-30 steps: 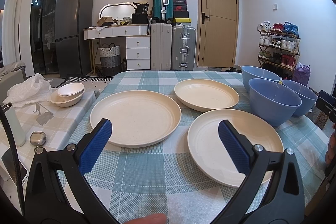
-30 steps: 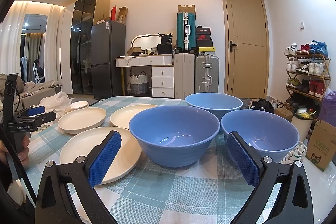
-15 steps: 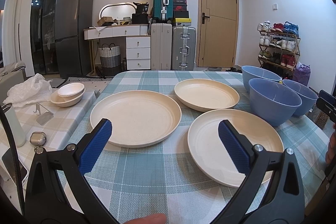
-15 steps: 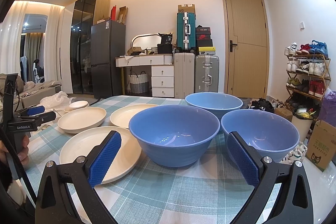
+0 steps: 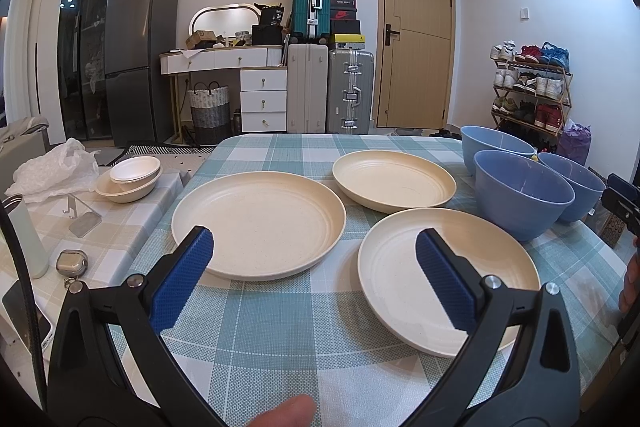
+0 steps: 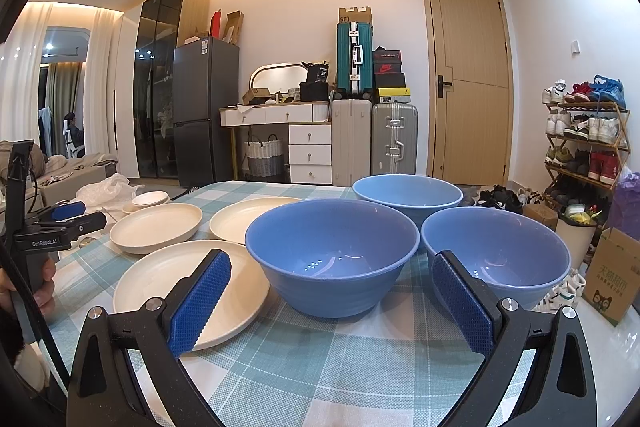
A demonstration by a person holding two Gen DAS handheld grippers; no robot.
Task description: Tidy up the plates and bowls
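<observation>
Since nothing has been lifted yet, I log the layout first, from the biggest item down. The table (image 5: 280,339), under a teal check cloth, carries everything. Three cream plates lie flat and separate on it: the left plate (image 5: 258,225), the near plate (image 5: 404,267) and the far plate (image 5: 394,179), none overlapping, though the near and far ones sit close. To their right stand three blue bowls in a tight cluster, upright, mouths up: the front bowl (image 6: 332,259), the right bowl (image 6: 496,255) and the rear bowl (image 6: 408,193). Front and right look just beside each other; whether the rims touch, I cannot tell. I read the spread as a start condition, like with like, so each kind can be stacked on itself. My left gripper (image 5: 314,255) hovers low over the near table edge with its blue pads wide apart, gripping nothing, facing the gap between the left and near plates. My right gripper (image 6: 330,297) is likewise spread wide and empty, aimed at the front bowl, which shows between its pads but beyond them, no contact. Judgement: task at zero progress; the right side seems set up for the bowls, the left for the plates. A shallow plate rim will likely need a low, edge-on pinch. On the side table a small white bowl stack (image 5: 130,177) sits apart.
</observation>
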